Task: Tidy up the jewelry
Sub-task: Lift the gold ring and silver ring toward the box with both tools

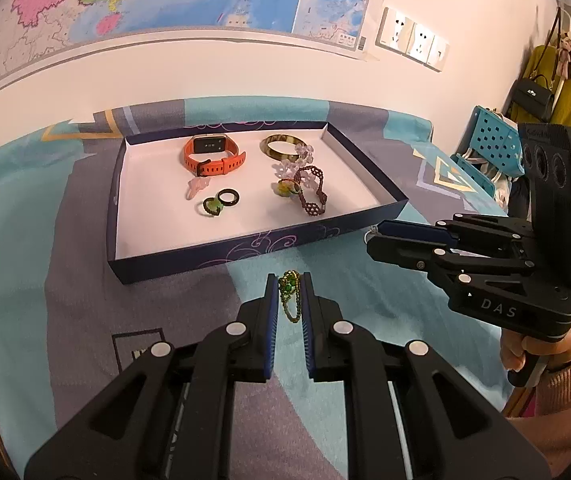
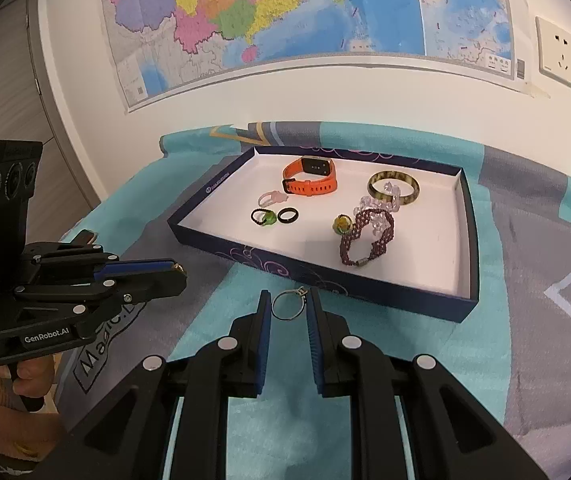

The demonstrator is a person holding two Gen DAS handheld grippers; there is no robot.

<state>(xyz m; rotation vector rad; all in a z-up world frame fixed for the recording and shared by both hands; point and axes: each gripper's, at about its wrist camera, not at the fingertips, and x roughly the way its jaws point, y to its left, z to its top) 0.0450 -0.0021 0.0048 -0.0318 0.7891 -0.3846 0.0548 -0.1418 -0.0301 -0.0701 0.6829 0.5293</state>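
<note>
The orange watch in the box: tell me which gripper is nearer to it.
Left, though only slightly. The left gripper sits before the box's front wall, roughly in line with the orange watch. The right gripper is off near the box's front right corner.

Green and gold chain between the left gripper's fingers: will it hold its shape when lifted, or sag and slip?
The green and gold chain already droops in loops between the left gripper pads, so it is probably floppy. Its fine links suggest little weight. A loose loop might snag the box rim.

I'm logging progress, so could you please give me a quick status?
Left gripper shut on gold-green chain. Right gripper shut on silver ring. Both short of tray; nothing in the way.
</note>
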